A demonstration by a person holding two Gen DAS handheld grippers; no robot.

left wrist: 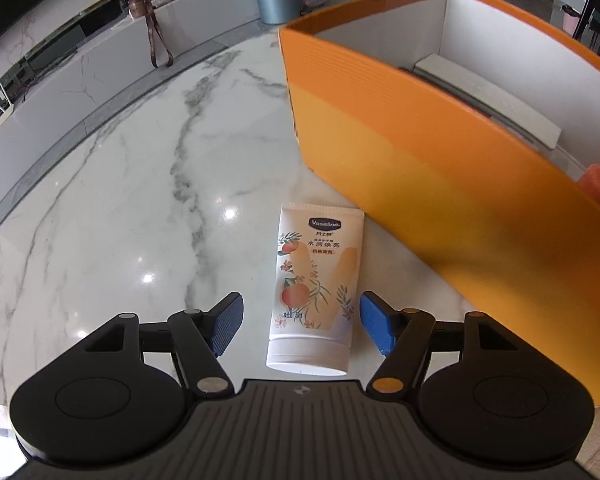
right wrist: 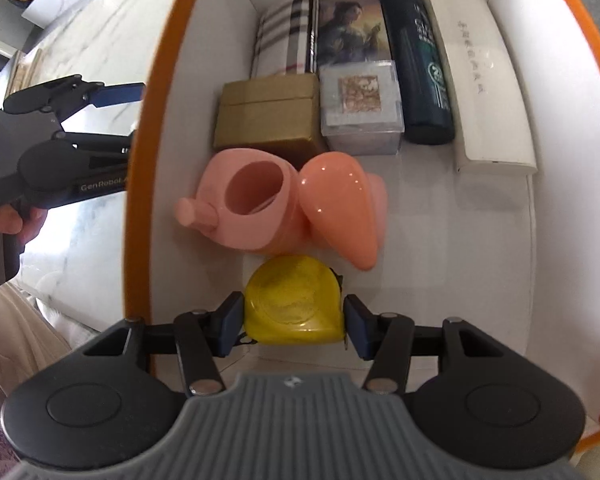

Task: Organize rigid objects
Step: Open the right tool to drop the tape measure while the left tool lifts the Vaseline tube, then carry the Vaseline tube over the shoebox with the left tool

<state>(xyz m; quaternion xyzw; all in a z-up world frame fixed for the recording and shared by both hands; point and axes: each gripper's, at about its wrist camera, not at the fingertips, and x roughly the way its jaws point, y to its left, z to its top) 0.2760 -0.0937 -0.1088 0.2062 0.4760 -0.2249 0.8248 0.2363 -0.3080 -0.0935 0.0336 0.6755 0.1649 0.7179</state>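
A white Vaseline tube [left wrist: 314, 288] lies on the marble table beside the orange box [left wrist: 400, 160]. My left gripper [left wrist: 302, 326] is open, its blue pads on either side of the tube's cap end, not touching it. My left gripper also shows in the right wrist view [right wrist: 118, 94], outside the box. My right gripper [right wrist: 294, 326] is inside the orange box [right wrist: 148, 140], its pads against the sides of a yellow tape measure [right wrist: 294, 306] near the box floor.
In the box lie a pink pump bottle [right wrist: 284, 204], a gold box [right wrist: 270, 114], a clear case [right wrist: 362, 108], a dark green bottle [right wrist: 418, 60], a white case [right wrist: 484, 80], a plaid case [right wrist: 288, 32] and a picture card [right wrist: 350, 30]. The marble table [left wrist: 140, 200] extends left.
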